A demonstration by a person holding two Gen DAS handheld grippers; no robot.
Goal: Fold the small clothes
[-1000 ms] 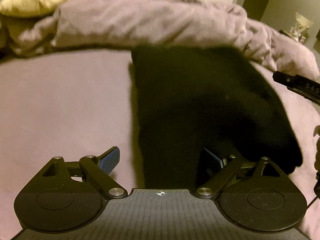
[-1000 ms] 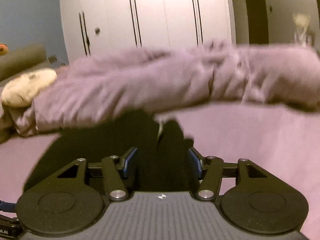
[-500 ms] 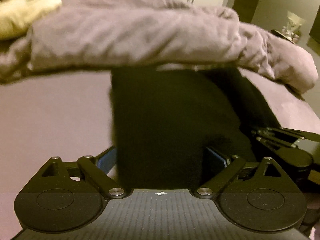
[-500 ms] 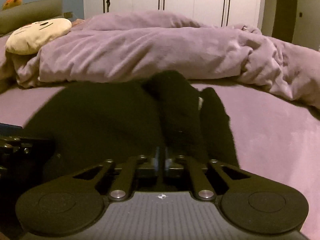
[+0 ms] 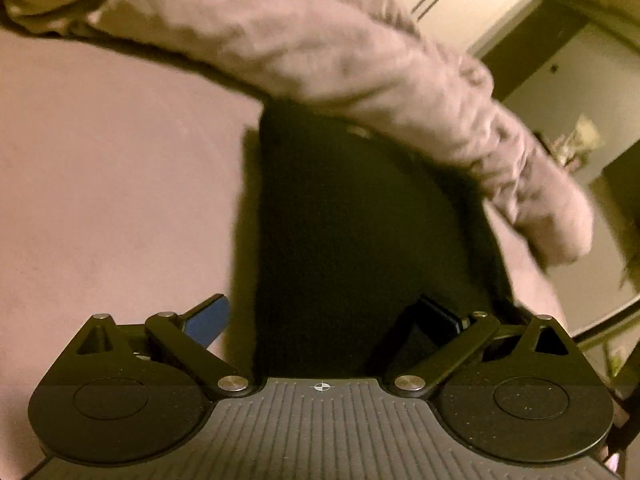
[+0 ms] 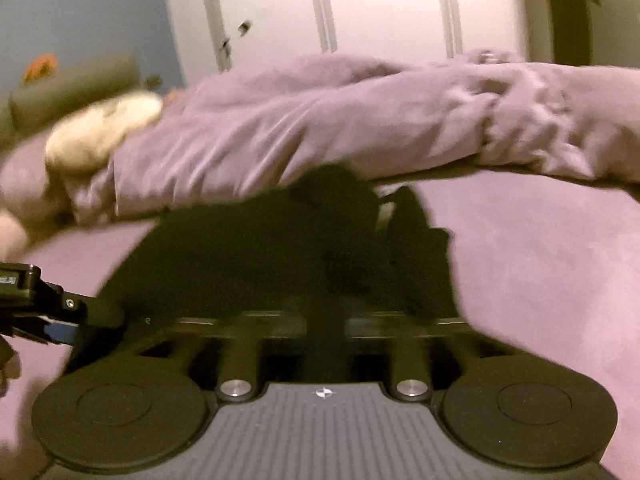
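A: How do the claws stand?
B: The left gripper [image 5: 324, 320] gapes wide over the black garment [image 5: 360, 220], pads clear. The right gripper [image 6: 320, 320] has just sprung open; it seems to hold nothing, though blur hides its tips.
A: And the garment?
B: Flat on the purple sheet [image 6: 540, 260], just below the rumpled duvet [image 6: 320, 120].

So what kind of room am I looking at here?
Most likely a bedroom: a bed with a purple sheet, a bunched purple duvet with a cream pillow beside it, and white wardrobe doors behind. A black garment lies on the sheet.
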